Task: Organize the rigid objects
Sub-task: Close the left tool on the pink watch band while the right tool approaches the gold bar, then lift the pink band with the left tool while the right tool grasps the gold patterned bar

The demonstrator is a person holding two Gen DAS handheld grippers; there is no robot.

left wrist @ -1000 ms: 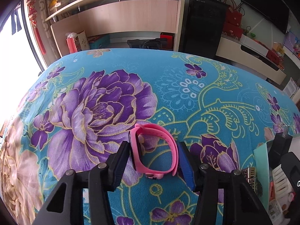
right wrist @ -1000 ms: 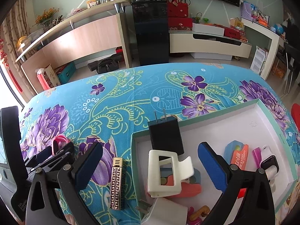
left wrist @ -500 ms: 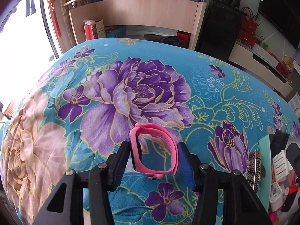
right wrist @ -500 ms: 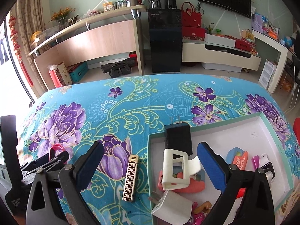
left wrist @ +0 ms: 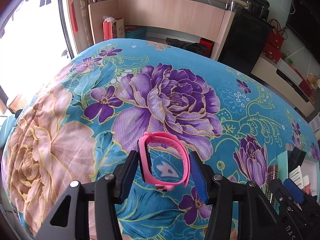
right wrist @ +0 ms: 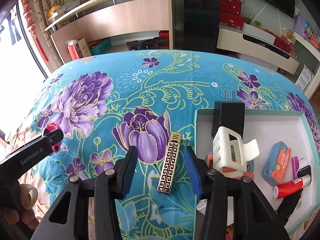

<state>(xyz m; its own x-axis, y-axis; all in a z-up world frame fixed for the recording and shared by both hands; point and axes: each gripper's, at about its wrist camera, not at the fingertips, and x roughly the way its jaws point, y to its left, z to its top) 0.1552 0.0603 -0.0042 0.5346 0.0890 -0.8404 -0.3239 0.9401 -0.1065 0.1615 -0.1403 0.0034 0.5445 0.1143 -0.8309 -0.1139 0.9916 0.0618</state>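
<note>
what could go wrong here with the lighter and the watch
1. The right claw has been closing around the lighter, but the lighter lies nearer its right pad, close beside the box wall; that finger may snag the rim.
2. The lighter may skid or twist instead of seating.
3. The left claw holds the watch by its springy band, so it may slip or pop out.

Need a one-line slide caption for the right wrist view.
Right gripper, jaws just narrowed, straddles the gold-patterned lighter lying on the floral cloth beside the box.
</note>
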